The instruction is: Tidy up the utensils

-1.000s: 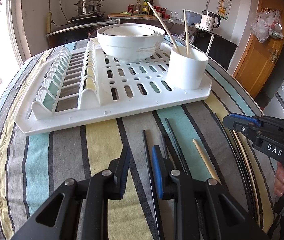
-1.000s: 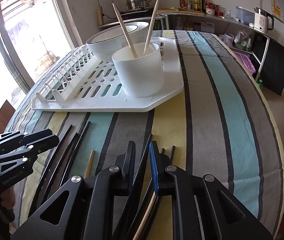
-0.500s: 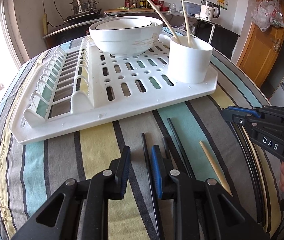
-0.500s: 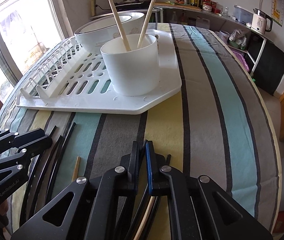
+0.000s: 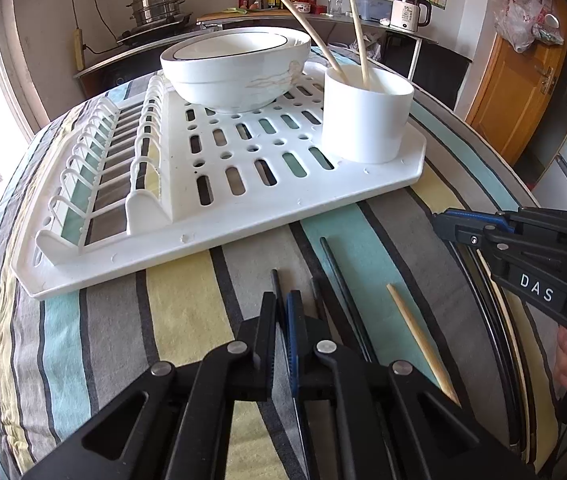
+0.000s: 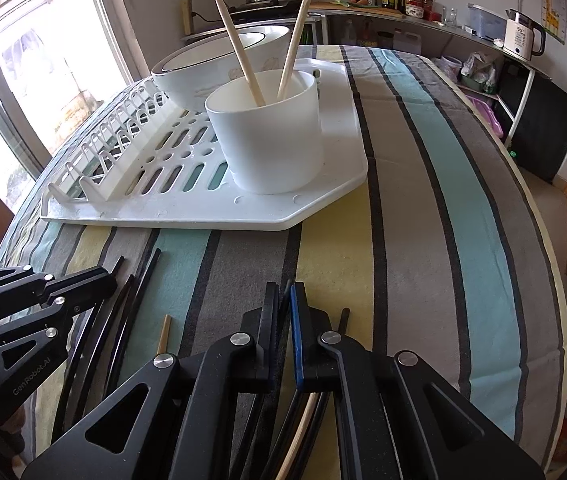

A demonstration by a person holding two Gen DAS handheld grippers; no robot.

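Both tongs (left (image 5: 281, 312), right (image 6: 283, 300)) just closed, each pinching a slim black chopstick (image 5: 276, 284)

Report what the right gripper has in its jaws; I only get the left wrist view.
Observer: The right gripper has just been closing and is now shut on a black chopstick, whose tip pokes out past the fingertips.
Operator: Look just right of those jaws.
Observer: A second black chopstick ends there, lying loose on the striped cloth, apart from the gripped one.
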